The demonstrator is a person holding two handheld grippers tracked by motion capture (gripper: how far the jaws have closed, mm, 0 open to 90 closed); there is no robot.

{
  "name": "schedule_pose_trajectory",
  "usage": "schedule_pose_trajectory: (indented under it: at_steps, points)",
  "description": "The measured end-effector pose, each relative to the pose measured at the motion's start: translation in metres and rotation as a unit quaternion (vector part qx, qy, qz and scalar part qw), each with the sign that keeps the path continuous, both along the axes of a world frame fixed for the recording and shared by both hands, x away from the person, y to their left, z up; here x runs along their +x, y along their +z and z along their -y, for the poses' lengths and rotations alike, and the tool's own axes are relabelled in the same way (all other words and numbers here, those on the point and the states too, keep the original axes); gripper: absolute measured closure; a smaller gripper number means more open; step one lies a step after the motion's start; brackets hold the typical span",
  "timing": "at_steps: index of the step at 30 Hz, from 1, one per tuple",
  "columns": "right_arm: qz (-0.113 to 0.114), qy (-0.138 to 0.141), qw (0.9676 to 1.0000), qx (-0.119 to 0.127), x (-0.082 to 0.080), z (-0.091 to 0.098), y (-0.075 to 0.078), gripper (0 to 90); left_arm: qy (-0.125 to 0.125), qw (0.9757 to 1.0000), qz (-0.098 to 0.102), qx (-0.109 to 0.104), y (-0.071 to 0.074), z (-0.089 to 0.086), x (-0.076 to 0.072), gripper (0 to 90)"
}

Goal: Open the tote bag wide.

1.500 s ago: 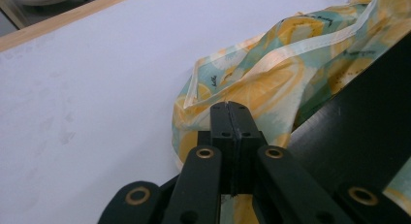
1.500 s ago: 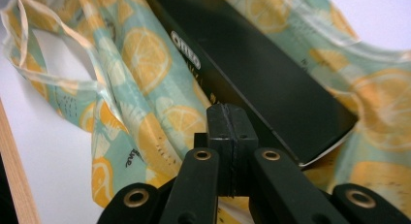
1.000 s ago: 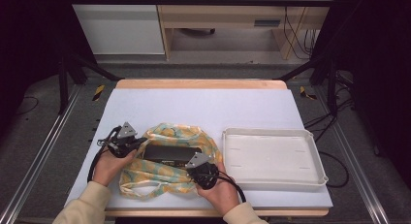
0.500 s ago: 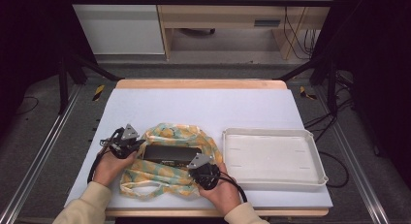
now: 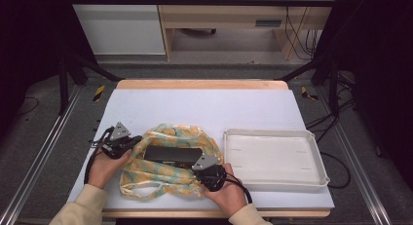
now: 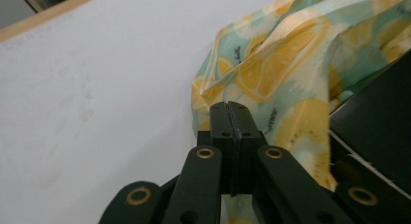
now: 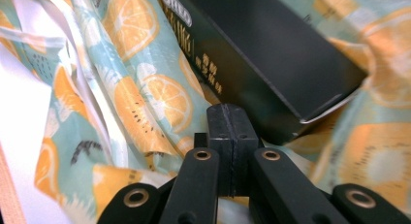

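My L gripper [image 6: 230,107] sat jaws pressed together at the fruit-print bag [image 5: 168,174] edge, barely moved vs a sec ago. Black box [image 5: 173,154] lay mid-bag; R gripper [image 7: 228,110] also closed, tray [image 5: 311,178] unused.

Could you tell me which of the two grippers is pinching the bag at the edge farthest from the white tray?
The left gripper. It pinches the fruit-print bag at its left edge, while the right gripper sits at the side nearer the tray.
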State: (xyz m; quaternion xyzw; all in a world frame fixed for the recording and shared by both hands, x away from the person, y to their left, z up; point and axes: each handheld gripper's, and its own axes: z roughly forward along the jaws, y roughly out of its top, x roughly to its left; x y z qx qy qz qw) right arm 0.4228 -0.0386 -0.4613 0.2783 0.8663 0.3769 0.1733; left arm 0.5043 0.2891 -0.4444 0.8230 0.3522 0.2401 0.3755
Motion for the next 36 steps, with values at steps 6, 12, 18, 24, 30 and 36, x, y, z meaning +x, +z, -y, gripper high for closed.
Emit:
schedule_pose_trajectory:
  at_steps: [6,12,18,24,30,36]
  points:
    - [0.008,-0.011,0.9997,0.018,-0.002,0.010,0.009,90.0,-0.007,0.9996,0.017,-0.021,0.017,-0.002,-0.009,90.0]
    - [0.014,-0.019,0.9992,0.032,-0.004,0.020,0.016,90.0,-0.026,0.9991,0.022,-0.027,0.032,0.000,-0.015,88.9]
    - [0.026,-0.038,0.9980,0.044,-0.011,0.042,0.024,86.8,-0.049,0.9984,0.018,-0.022,0.041,0.009,-0.013,85.4]
    - [0.041,-0.068,0.9952,0.058,-0.018,0.068,0.029,76.5,-0.072,0.9973,0.009,-0.009,0.051,0.023,-0.011,74.6]
    - [0.056,-0.107,0.9910,0.058,-0.019,0.086,0.031,48.3,-0.104,0.9942,-0.004,0.025,0.057,0.038,-0.007,58.9]
    - [0.060,-0.140,0.9866,0.058,-0.016,0.101,0.032,26.6,-0.145,0.9874,-0.013,0.061,0.067,0.052,-0.003,37.0]
